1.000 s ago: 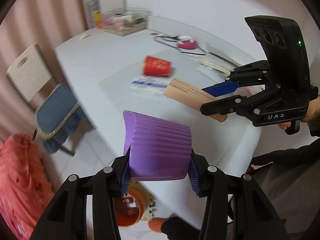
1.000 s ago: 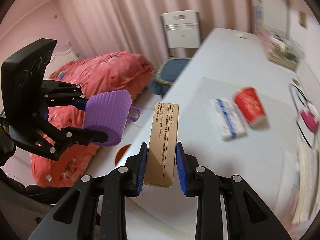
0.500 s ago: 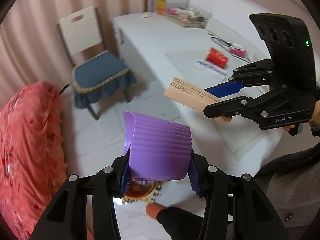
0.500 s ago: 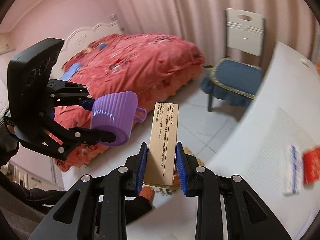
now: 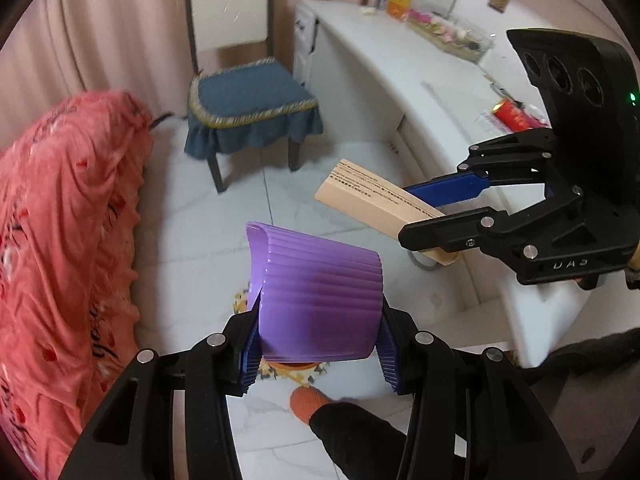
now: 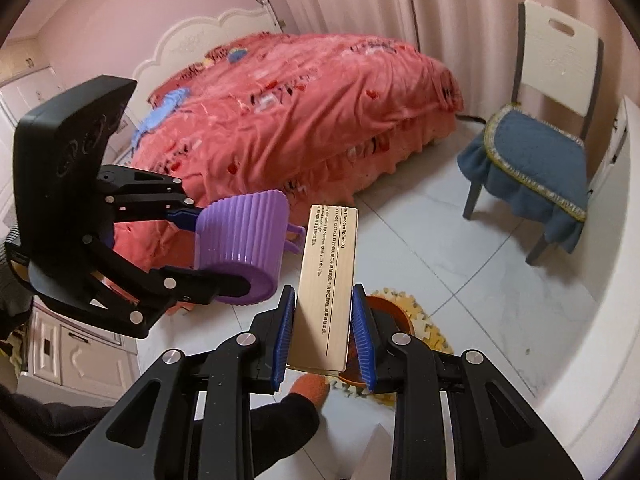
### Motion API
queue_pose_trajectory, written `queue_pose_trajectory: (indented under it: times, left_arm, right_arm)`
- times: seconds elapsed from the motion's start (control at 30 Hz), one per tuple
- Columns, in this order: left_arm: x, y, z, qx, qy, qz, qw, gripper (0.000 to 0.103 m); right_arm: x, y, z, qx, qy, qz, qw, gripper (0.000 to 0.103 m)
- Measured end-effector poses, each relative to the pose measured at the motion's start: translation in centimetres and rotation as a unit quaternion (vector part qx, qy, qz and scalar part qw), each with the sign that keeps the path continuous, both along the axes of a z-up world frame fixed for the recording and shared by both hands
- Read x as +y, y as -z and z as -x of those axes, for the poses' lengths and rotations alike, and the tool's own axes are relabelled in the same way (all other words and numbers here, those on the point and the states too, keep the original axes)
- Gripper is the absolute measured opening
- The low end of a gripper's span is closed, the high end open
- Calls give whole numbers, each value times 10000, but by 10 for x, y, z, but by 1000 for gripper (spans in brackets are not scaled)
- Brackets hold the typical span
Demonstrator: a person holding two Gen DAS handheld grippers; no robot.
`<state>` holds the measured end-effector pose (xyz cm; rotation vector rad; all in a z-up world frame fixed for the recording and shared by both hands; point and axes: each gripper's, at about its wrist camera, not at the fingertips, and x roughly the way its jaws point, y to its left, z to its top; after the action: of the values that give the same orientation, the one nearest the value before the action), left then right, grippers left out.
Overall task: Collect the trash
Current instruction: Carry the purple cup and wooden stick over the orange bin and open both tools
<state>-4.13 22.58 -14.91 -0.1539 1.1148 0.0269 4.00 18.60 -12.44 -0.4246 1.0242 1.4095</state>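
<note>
Left gripper (image 5: 320, 344): black linkage arms with ribbed blue pads, clamped on the sides of a purple cup (image 5: 316, 296)
Cup: glossy plastic, vertically ribbed wall, small handle visible in the right wrist view (image 6: 240, 248); lying on its side in the air above the floor
Right gripper (image 6: 322, 340): same build, pads pressed against the long edges of a box (image 6: 326, 280)
Box: slim, flat, tan cardboard with lines of small black print — one end juts forward past the fingertips; seen from the left wrist view (image 5: 376, 200) it is beside and above the cup, not touching
Bin (image 6: 386, 312): round, orange rim, on the floor under both grippers, mostly hidden behind them; it sits on a yellowish mat (image 6: 420, 324) with a toothed edge
Floor (image 5: 200, 240): pale marble-look tiles
Table (image 5: 404, 80): white, smooth, curved edge — a red cup (image 5: 514, 114) lies on it
Chair (image 5: 248, 92): white back, blue fringed seat cover
Bed (image 6: 304, 108): rumpled coral quilt, white scalloped headboard
</note>
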Motion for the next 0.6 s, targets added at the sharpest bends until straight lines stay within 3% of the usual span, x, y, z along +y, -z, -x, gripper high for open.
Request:
queue_pose_trajectory:
  times: [0.33, 0.43, 0.6]
  left_arm:
    - [34, 55, 1, 373, -15, 457, 9983, 49]
    - [39, 69, 0, 492, 3, 553, 9973, 49]
    - [42, 80, -3, 580, 49, 679, 9960, 49]
  right_arm:
    - [51, 94, 3, 272, 237, 607, 9975, 32]
    - [58, 111, 1, 266, 354, 763, 9961, 45]
    - [61, 123, -2, 370, 469, 836, 9947, 46]
